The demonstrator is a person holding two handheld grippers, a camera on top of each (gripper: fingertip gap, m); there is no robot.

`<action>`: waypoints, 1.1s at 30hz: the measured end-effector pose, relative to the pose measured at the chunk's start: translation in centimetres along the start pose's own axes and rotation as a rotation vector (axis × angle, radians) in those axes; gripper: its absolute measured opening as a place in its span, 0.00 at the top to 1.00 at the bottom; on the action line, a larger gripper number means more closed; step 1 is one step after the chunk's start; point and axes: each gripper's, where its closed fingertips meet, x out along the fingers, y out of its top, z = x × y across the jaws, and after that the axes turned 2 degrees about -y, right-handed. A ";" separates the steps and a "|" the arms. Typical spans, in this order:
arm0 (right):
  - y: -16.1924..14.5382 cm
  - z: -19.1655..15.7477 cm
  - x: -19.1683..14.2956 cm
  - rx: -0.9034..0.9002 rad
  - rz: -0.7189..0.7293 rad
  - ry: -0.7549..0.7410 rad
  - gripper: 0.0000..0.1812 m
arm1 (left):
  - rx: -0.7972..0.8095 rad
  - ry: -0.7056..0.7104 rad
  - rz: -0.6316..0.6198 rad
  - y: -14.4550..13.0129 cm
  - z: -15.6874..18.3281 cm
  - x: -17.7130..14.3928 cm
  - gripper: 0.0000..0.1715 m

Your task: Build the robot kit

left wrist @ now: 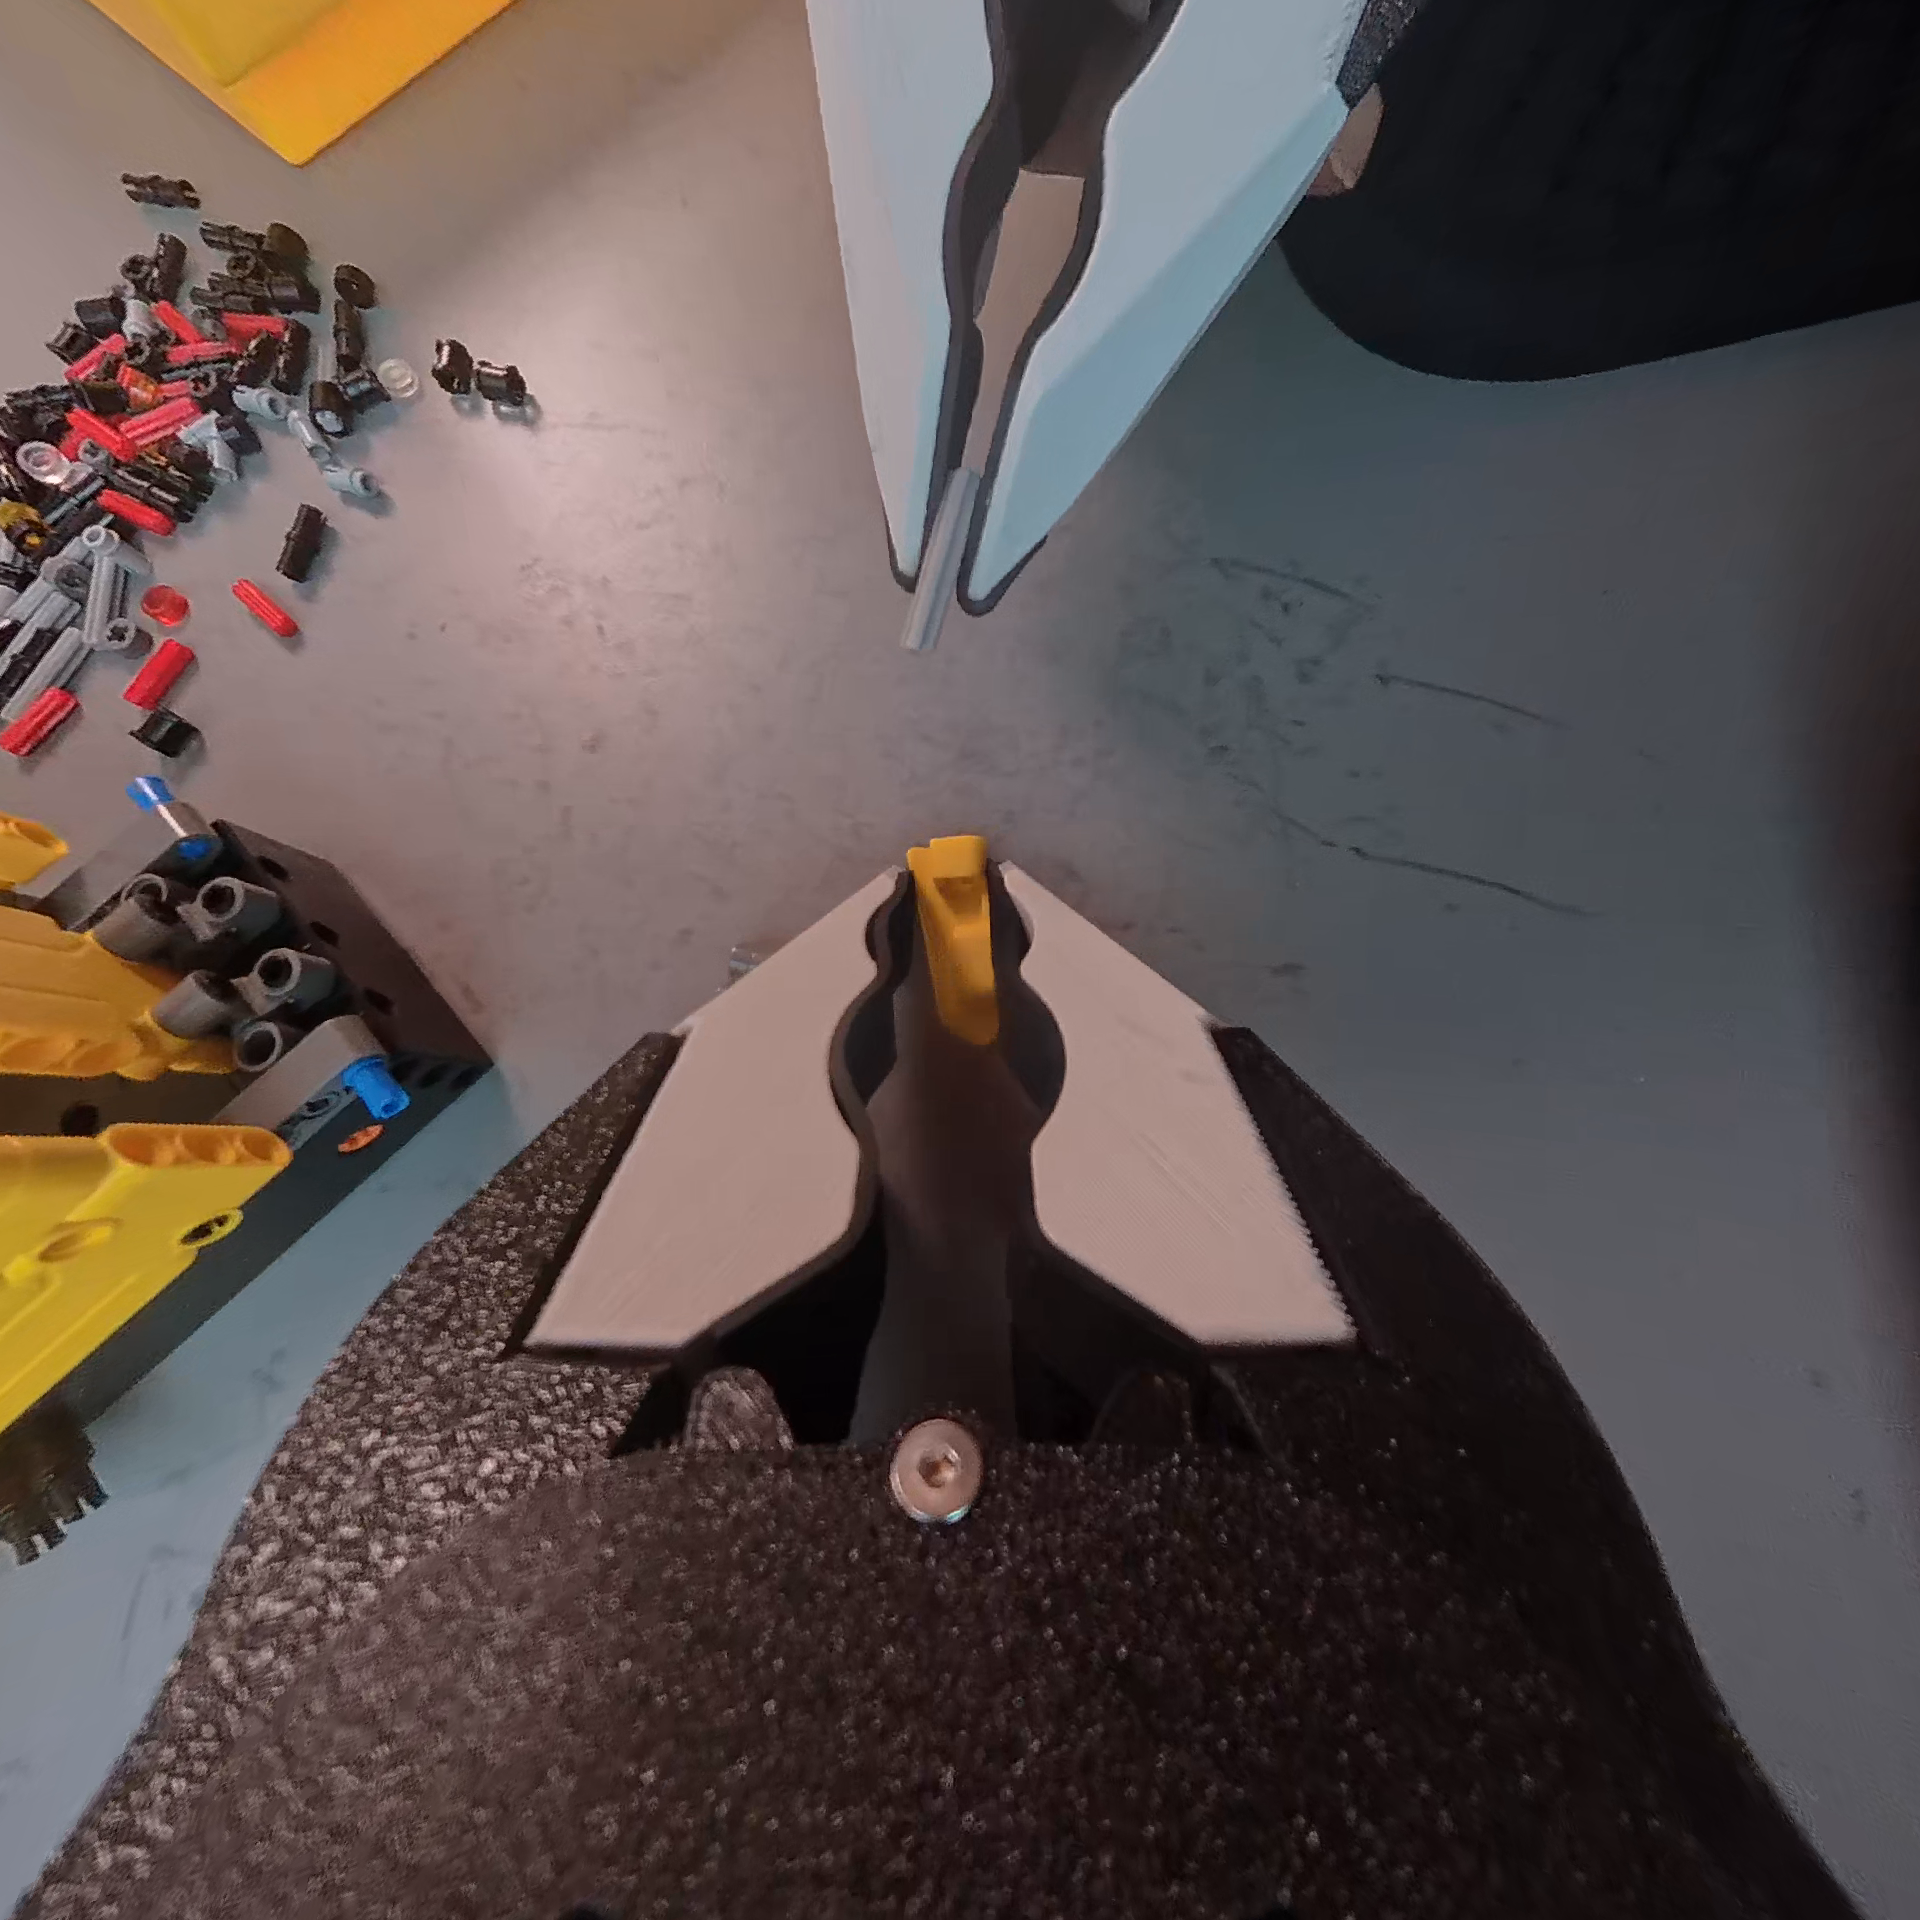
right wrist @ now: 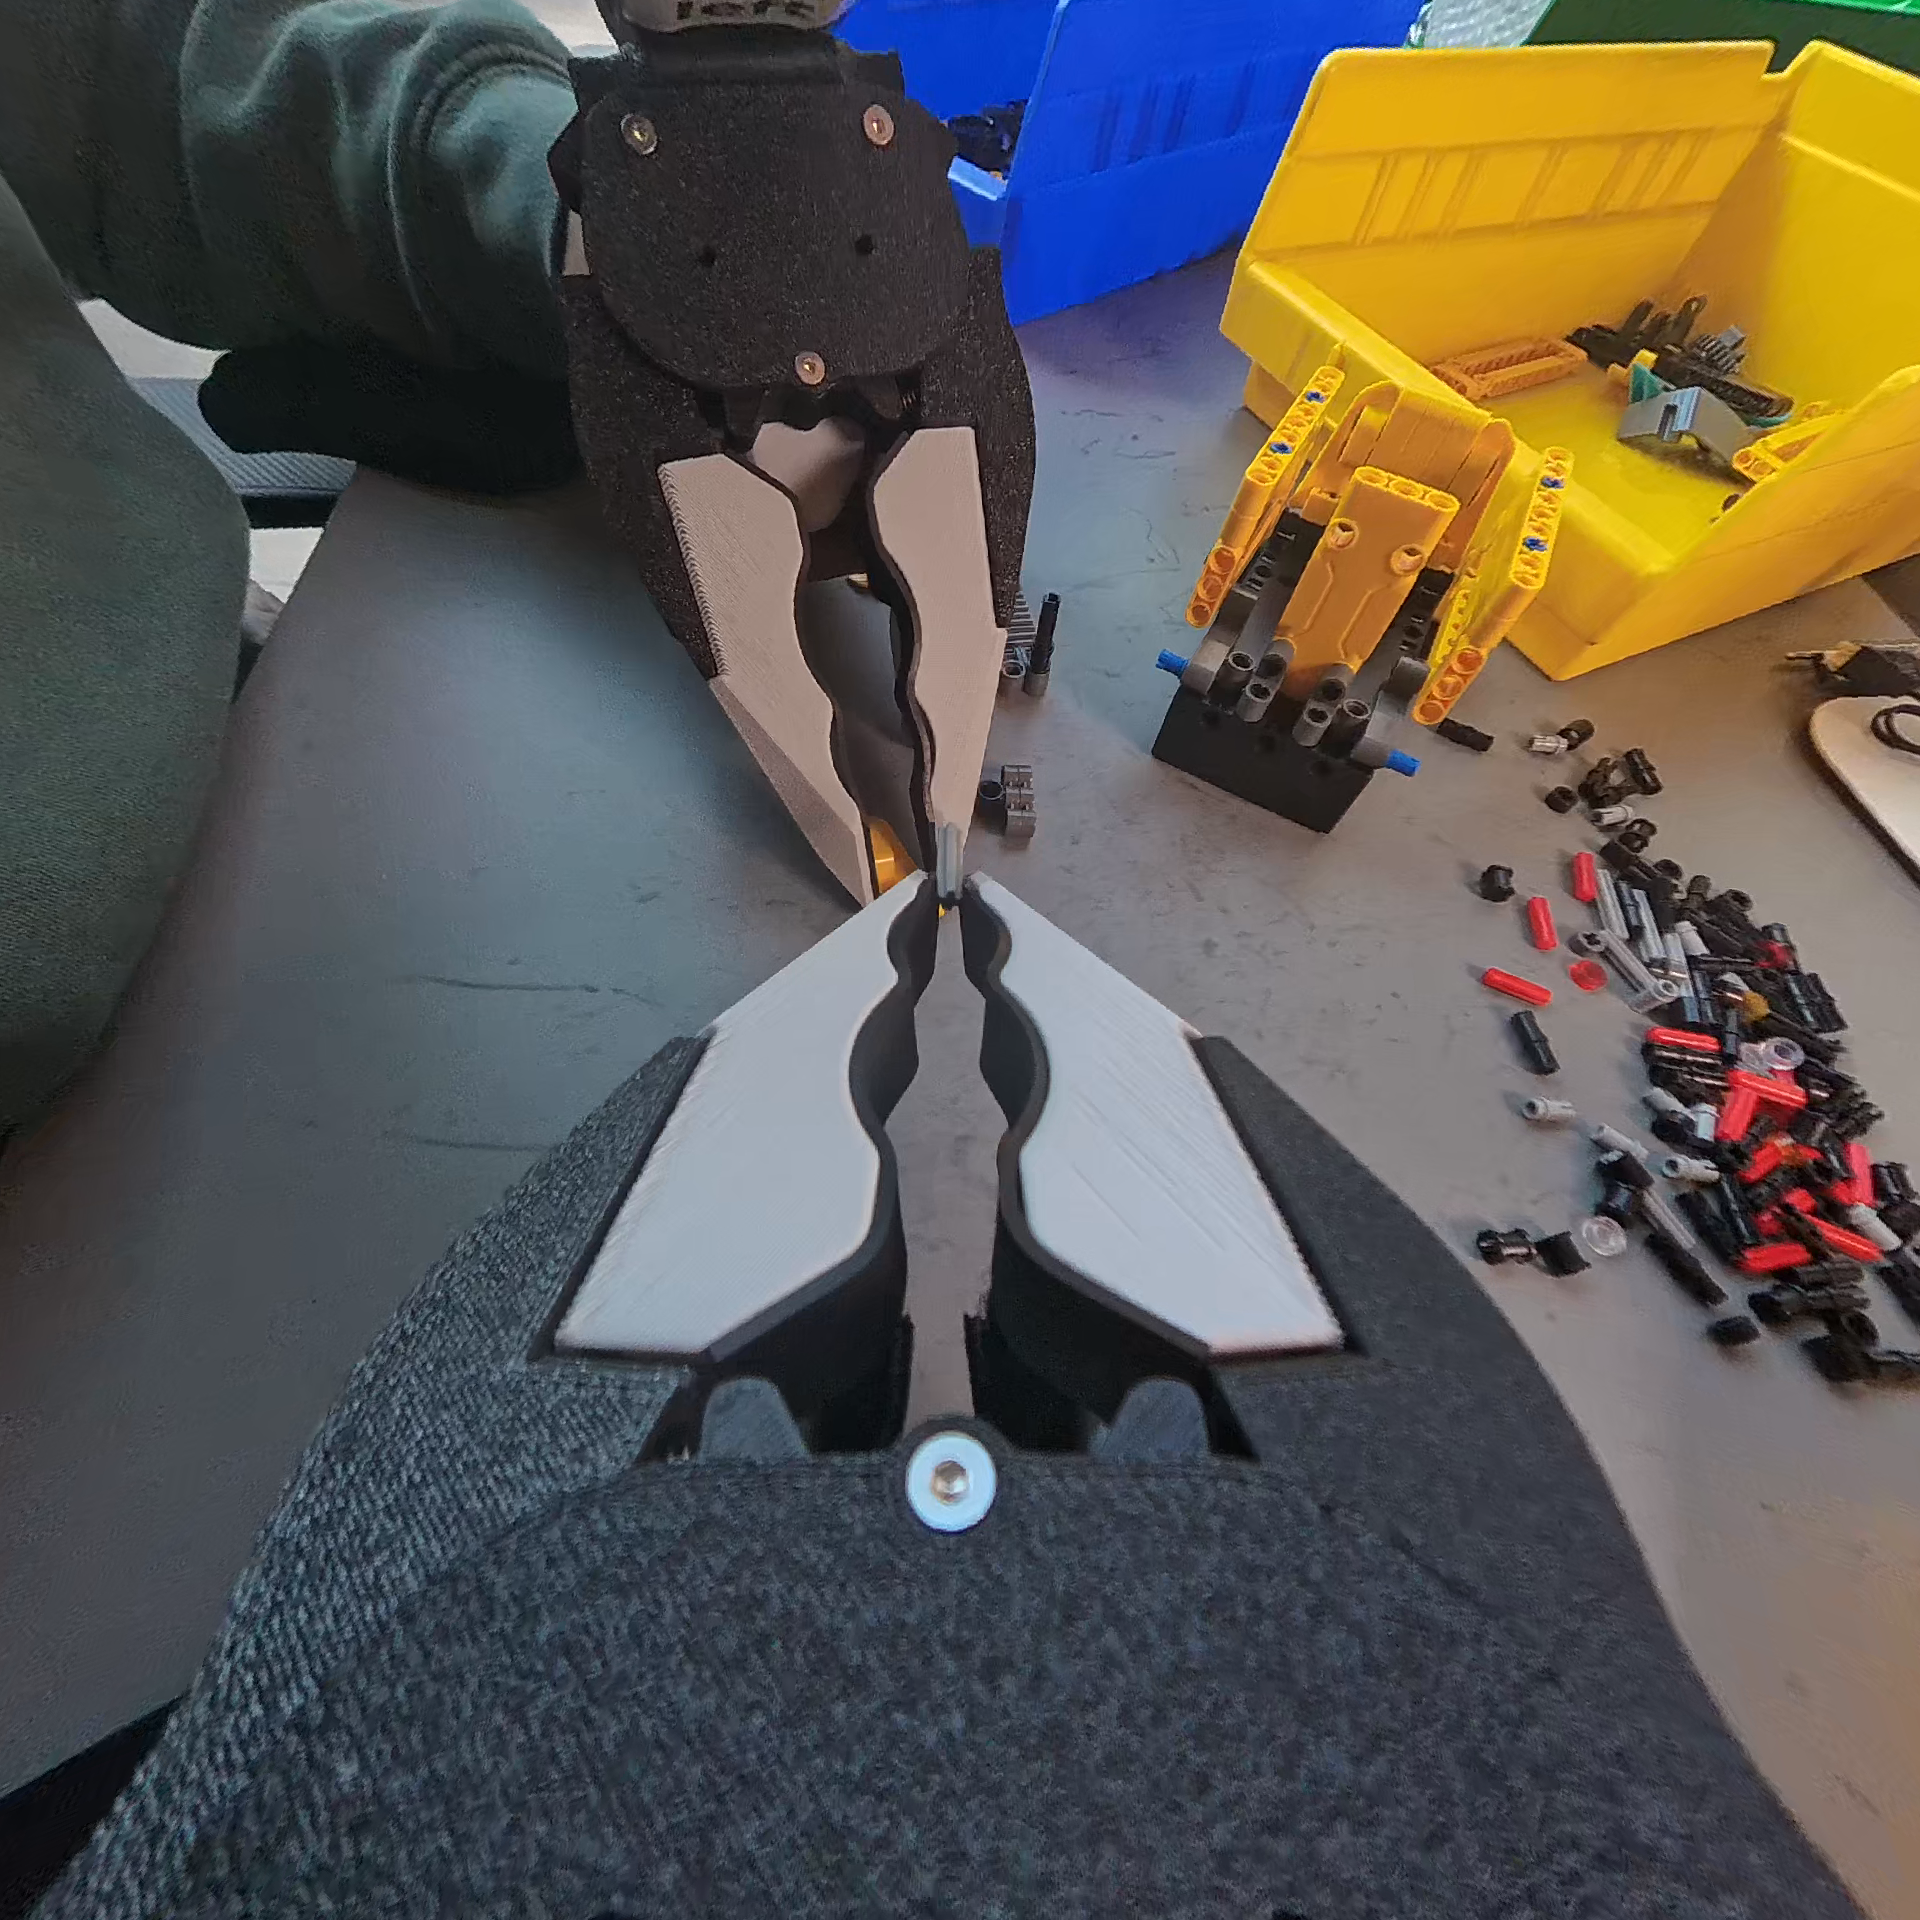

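Left gripper (left wrist: 951, 868) clamps a yellow piece (left wrist: 958, 940), right gripper (right wrist: 945, 883) pinches a grey pin (right wrist: 948, 871), tips nearly meeting mid-worktop (right wrist: 468, 935); pieces unjoined, model (right wrist: 1351, 623) untouched toward the far edge.

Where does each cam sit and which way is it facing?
Left wrist view: on the left claw, looking down along its fingers at the grey table; the claw is shut on a yellow piece; right claw opposite.
Right wrist view: on the right claw, facing the left claw, a sleeve and yellow bin; shut on a grey pin.
Shared: both claws, brick model, loose parts pile.
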 end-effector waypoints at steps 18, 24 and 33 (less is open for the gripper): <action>3.4 -1.9 -1.9 0.000 0.162 0.102 0.99 | 0.043 -0.140 0.502 6.4 1.7 -5.2 0.92; 2.8 -2.0 -1.7 -0.003 0.131 0.110 0.99 | 0.050 -0.132 0.477 6.1 1.6 -4.8 0.92; 1.7 -2.2 -1.0 -0.033 0.053 0.098 0.99 | 0.089 -0.098 0.385 5.0 1.6 -3.9 0.93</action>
